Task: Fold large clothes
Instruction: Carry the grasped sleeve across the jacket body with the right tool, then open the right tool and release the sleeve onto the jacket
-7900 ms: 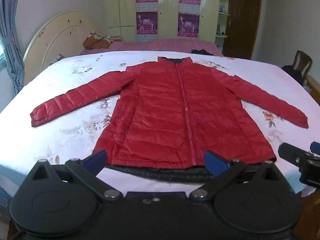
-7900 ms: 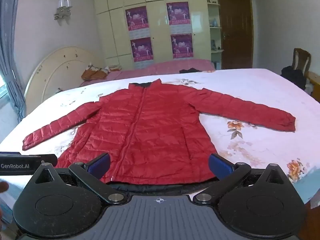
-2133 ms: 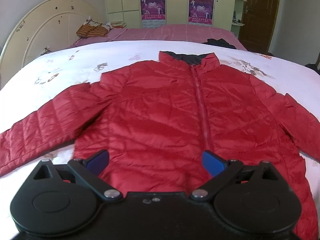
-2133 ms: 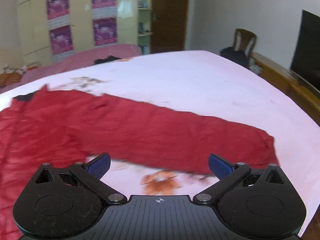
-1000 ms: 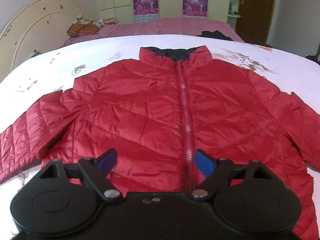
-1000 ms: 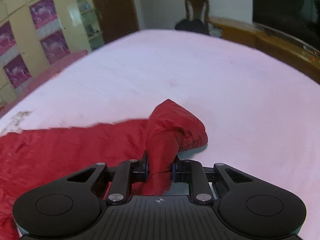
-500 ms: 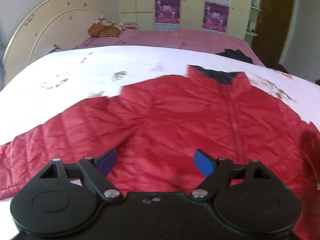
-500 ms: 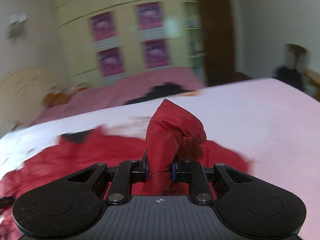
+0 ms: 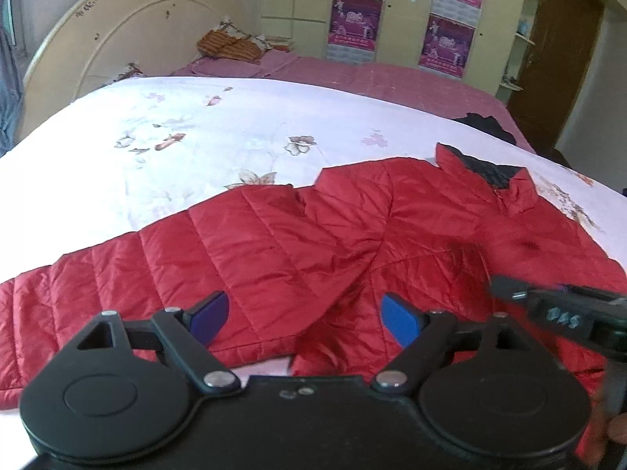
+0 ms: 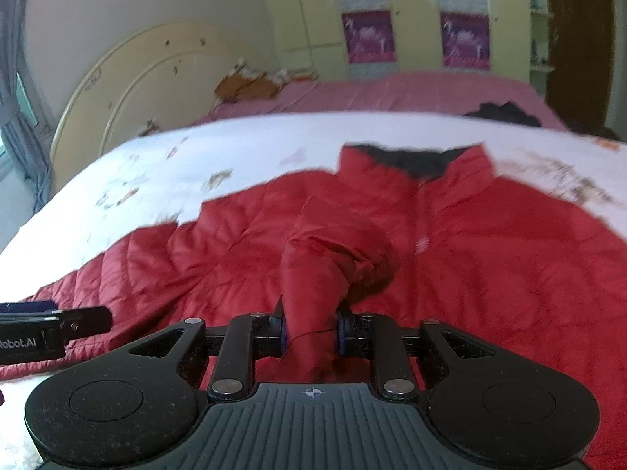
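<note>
My right gripper (image 10: pixel 312 337) is clamped on the cuff end of the jacket sleeve (image 10: pixel 333 258); the red fabric is bunched between the two pads and rises in a rumpled fold just ahead of them. My left gripper (image 9: pixel 303 319) is spread wide and holds nothing; its blue pads (image 9: pixel 399 319) hang above the jacket's left half, near the underarm.

The jacket (image 9: pixel 313 243) is a red quilted one lying flat, front side up, on the bed cover (image 9: pixel 176 137). Its long axis runs from me toward the far side of the bed: the collar (image 10: pixel 415 164), with dark lining showing, points away from me. The zip runs along that axis. The left sleeve (image 9: pixel 98 274) lies flat on the cover, extended out to the left, roughly crosswise to the body. The gripped sleeve is lifted over the chest area, left of the zip in the right wrist view.

In the left wrist view my right gripper's body (image 9: pixel 568 313) shows at the right edge, above the jacket. In the right wrist view my left gripper's body (image 10: pixel 47 333) shows at the left edge.

Surroundings: a cream headboard (image 9: pixel 137 31) at far left, a pink bedspread (image 9: pixel 372 78) beyond the white cover, a dark garment (image 9: pixel 482 125) on it, folded orange cloth (image 9: pixel 231 45) near the headboard, purple posters (image 9: pixel 352 19) on the cupboard doors, a brown door (image 9: pixel 564 58) at right
</note>
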### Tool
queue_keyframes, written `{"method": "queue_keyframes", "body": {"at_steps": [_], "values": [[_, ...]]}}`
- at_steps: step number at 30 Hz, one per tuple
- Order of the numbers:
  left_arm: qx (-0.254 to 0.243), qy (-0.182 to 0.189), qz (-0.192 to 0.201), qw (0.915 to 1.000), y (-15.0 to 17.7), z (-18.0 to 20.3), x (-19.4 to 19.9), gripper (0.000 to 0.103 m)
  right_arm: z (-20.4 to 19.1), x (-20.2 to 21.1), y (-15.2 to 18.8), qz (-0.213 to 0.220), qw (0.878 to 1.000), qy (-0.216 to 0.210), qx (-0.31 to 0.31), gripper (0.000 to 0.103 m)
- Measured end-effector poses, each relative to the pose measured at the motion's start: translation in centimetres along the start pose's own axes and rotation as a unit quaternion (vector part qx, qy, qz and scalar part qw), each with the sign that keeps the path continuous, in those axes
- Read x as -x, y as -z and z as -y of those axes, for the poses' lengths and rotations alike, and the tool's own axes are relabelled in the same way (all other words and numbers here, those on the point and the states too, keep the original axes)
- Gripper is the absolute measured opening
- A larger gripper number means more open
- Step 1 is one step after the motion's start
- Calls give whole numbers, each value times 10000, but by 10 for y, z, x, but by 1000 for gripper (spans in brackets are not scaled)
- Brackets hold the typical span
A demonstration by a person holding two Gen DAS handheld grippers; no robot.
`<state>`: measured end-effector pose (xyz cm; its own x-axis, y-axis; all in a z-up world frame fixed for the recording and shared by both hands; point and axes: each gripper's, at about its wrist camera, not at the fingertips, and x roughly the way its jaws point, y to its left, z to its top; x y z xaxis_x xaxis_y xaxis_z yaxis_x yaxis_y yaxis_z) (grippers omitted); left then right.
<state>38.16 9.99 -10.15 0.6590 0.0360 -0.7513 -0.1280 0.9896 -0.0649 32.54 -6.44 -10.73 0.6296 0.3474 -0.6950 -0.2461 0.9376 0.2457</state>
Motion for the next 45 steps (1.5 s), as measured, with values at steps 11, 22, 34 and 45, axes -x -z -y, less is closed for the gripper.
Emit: {"method": "queue_keyframes", "body": {"at_steps": [11, 22, 34, 45], "values": [[-520, 797, -139, 9954, 8, 52, -13, 94, 36, 50, 2, 495, 9961, 724, -111, 94], [-1089, 682, -159, 9916, 16, 105, -41, 63, 95, 75, 22, 404, 9879, 1430, -449, 93], [-314, 917, 380, 9946, -1, 65, -53, 12, 121, 69, 22, 331, 9859, 1621, -268, 69], [-472, 223, 353, 9980, 7, 56, -60, 80, 170, 64, 22, 108, 9796, 1915, -600, 69]]}}
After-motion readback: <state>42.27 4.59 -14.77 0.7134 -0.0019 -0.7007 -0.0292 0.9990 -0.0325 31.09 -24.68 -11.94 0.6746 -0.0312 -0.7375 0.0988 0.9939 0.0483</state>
